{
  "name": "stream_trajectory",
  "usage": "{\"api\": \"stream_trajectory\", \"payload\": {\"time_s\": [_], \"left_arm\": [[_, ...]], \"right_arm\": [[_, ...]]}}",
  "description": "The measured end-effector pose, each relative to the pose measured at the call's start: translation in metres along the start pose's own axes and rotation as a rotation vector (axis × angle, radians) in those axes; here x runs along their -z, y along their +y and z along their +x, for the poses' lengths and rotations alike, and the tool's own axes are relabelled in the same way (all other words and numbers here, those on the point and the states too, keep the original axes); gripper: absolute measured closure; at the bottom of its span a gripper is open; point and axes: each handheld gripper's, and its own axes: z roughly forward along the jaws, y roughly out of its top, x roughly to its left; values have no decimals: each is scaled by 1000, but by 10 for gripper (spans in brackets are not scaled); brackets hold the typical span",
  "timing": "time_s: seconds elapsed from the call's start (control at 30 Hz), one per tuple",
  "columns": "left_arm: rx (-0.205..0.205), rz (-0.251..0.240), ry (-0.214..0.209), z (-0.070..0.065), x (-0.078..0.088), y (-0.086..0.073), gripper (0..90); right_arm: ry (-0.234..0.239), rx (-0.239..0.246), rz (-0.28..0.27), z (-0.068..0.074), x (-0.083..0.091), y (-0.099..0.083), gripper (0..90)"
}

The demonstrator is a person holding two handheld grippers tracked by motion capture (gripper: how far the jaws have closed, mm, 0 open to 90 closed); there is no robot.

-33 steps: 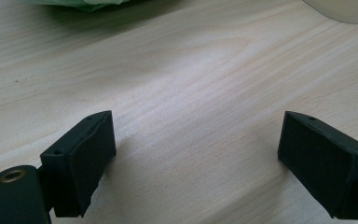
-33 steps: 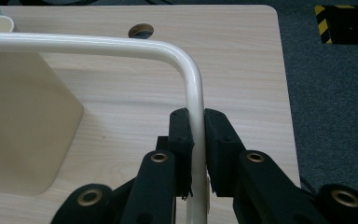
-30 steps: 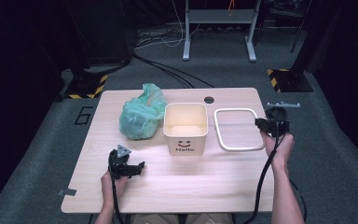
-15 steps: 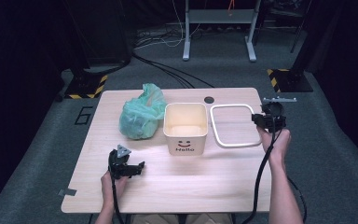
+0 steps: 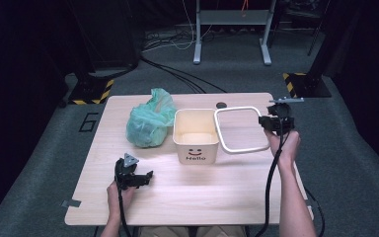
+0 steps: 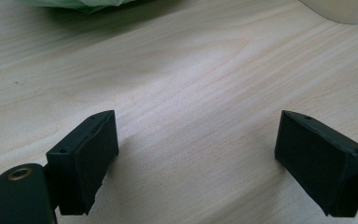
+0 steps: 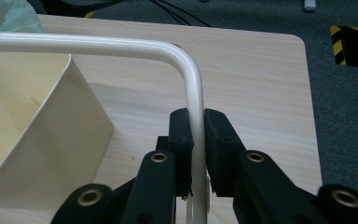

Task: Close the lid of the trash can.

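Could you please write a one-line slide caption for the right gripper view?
Right gripper clamped on the cream frame's rail beside the open cream bin on the wooden table.

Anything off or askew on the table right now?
Only the white frame: it is off the cream bin, lifted and tilted, one edge over the bin's rim, pinched by the right hand-held gripper. Nothing looks spilled or damaged. The green bag lies crumpled beside the bin.

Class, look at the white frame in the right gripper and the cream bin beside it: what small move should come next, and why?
Probably carry the frame a little further over the bin. The right gripper is clamped on the frame's bar, one edge reaches over the bin's rim, and the bin stands open. The left gripper waits open above the table.
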Motion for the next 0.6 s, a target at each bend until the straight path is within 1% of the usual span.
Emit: {"api": "stream_trajectory", "payload": {"time_s": [0.13,0.27,0.33,0.37,0.4,0.5,0.53,0.57,0.6], "left_arm": [[8,3,5,0,0,0,129],[13,3,10,0,0,0,129],[25,1,22,0,0,0,128],[45,1,41,-2,0,0,128],[53,1,51,-3,0,1,128],[77,2,76,-5,0,0,127],[79,12,77,-6,1,1,127],[76,36,77,-5,2,3,126],[83,66,72,-5,3,5,120]], "right_arm": [[14,9,-3,8,-2,5,815],[22,37,3,18,-5,11,815],[23,49,3,24,-7,13,815],[22,59,2,27,-7,14,815],[25,70,3,32,-8,15,815],[40,75,2,39,-10,17,815],[42,76,-1,41,-11,18,815],[47,75,-2,43,-12,19,815],[51,75,-2,45,-12,20,815]]}}
